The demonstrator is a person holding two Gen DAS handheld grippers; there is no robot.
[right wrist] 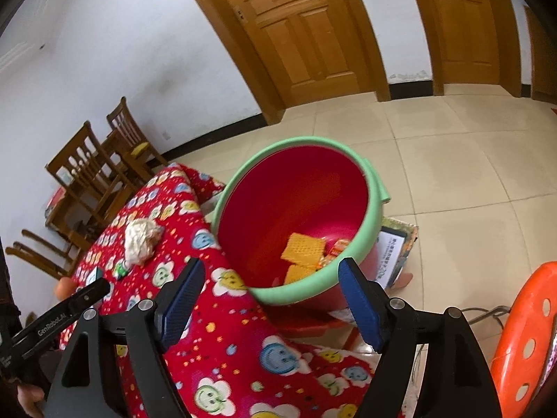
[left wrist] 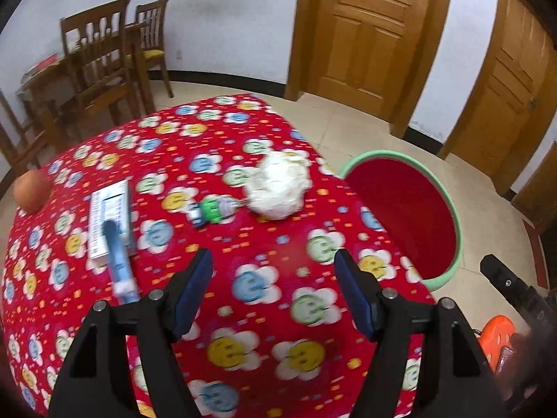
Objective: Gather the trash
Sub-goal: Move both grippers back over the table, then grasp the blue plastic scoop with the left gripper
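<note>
The red bin (right wrist: 296, 209) with the green rim stands on the floor just beside the right edge of the table, and it already holds some trash: two yellow cracker-like wrappers (right wrist: 302, 248) and an orange packet (right wrist: 336, 249) lie at its bottom. So part of the collecting looks done.

More is left on the red flowered tablecloth (left wrist: 264, 261). A crumpled white paper ball (left wrist: 280, 184) sits toward the far right of the table, near the bin. Touching it on its left lies a small green and white wrapper (left wrist: 212, 210). Farther left rests a white box (left wrist: 109, 219) with a blue toothbrush-like stick (left wrist: 118, 261) lying partly across it; whether these count as trash cannot be told. An orange fruit (left wrist: 31, 190) sits at the far left edge.

The left gripper (left wrist: 273, 271) hangs over the near middle of the table with its jaws wide and nothing between them. The right gripper (right wrist: 271, 282) hangs above the gap between table edge and bin, jaws wide and empty as well.

The paper ball and the small wrapper seem the likely next pickups, being nearest to the bin.
</note>
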